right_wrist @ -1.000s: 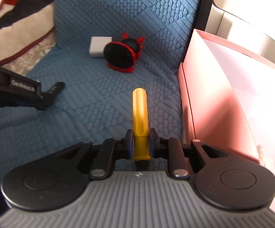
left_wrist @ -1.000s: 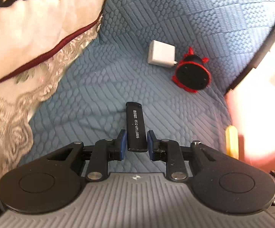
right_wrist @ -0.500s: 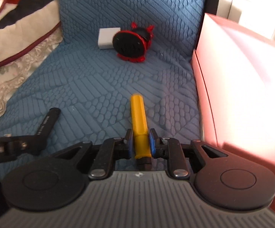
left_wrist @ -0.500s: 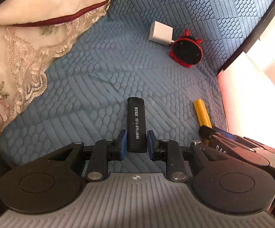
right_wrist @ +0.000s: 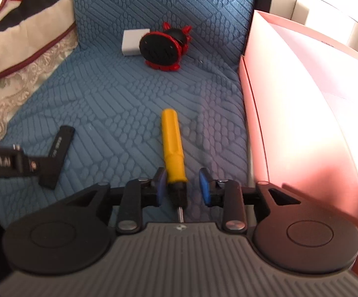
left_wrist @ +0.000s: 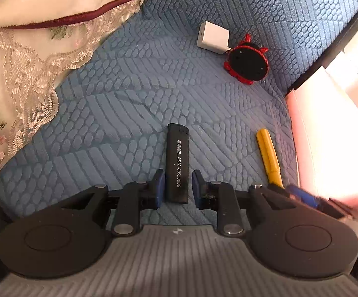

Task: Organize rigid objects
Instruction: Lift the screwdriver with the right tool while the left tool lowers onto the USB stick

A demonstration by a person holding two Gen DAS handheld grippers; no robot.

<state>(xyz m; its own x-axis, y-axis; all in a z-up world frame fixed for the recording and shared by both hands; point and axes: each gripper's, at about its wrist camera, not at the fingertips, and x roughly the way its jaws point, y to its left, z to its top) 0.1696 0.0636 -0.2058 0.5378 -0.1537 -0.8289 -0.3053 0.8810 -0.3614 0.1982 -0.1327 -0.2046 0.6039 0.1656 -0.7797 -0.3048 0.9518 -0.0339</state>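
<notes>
Blue quilted fabric covered the sofa seat [left_wrist: 129,104] on which everything lay. The left gripper [left_wrist: 178,185] had its jaws around the lower end of a black lighter [left_wrist: 177,163]; the left pad touched its side, while a narrow gap showed at the right pad, so a firm grip could not be confirmed. The lighter lay flat, pointing away from the gripper.

To the right of the lighter lay a yellow-handled screwdriver [right_wrist: 172,146], also flat on the seat, its metal tip toward the right gripper [right_wrist: 182,186]. That gripper's jaws had just been opening and stood clear of the handle on both sides, the tool between them but unheld.

Further from the lighter, against the sofa back, a white charger [left_wrist: 213,37] sat touching a red-and-black round toy [left_wrist: 247,63]. A pink box [right_wrist: 290,104] stood just right of the screwdriver, and a lace-edged blanket [left_wrist: 28,74] lay well left of the lighter.
</notes>
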